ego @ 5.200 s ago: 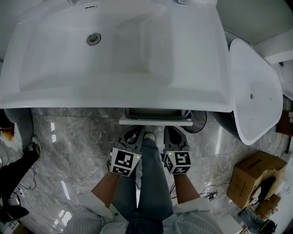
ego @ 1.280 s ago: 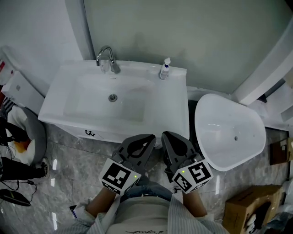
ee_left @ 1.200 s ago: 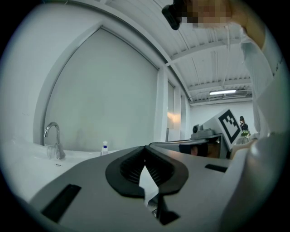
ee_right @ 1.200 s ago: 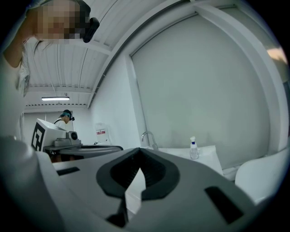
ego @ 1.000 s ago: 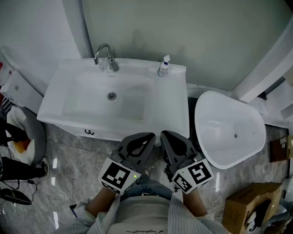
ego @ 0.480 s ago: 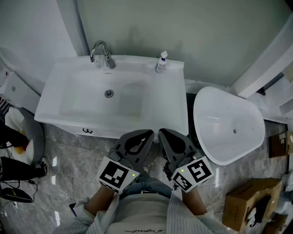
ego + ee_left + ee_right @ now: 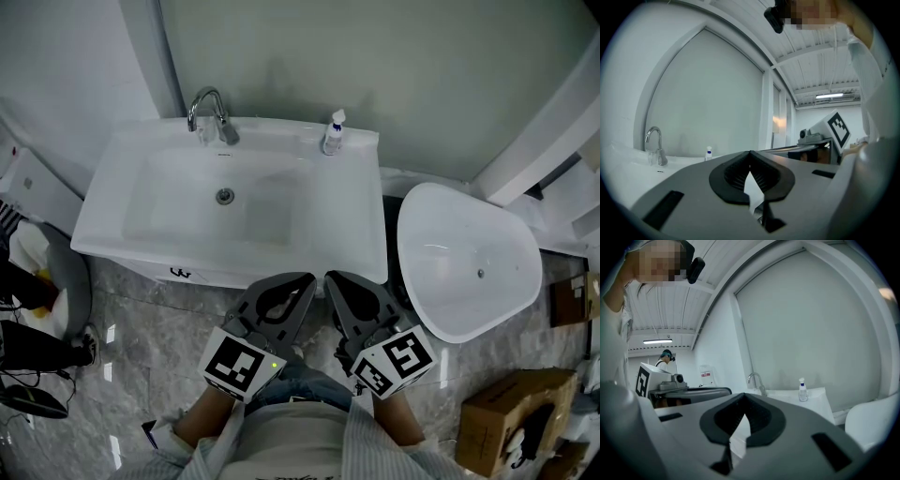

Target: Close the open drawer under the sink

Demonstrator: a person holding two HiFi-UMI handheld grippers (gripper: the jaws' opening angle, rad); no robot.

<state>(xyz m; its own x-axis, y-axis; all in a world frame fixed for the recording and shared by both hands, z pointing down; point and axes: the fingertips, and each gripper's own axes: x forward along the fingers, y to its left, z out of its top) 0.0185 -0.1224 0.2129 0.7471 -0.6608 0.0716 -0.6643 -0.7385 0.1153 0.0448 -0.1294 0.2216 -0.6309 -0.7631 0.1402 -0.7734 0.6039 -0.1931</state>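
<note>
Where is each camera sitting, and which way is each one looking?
Head view: on the person's head, looking steeply down at the sink. It shows the left gripper, the right gripper and the person's shirt.
Left gripper view: on the left gripper, looking along its shut jaws toward the faucet. The shirt is at the right.
Right gripper view: on the right gripper, looking along its shut jaws. The shirt is at the left.
Shared: both gripper views show the faucet, the bottle and the other gripper's marker cube.

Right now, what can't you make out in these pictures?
Drawer: in the head view the sink covers it; neither gripper view shows it.
Bottle label: too small in every view.
Distant person: tiny, right gripper view only.
</note>
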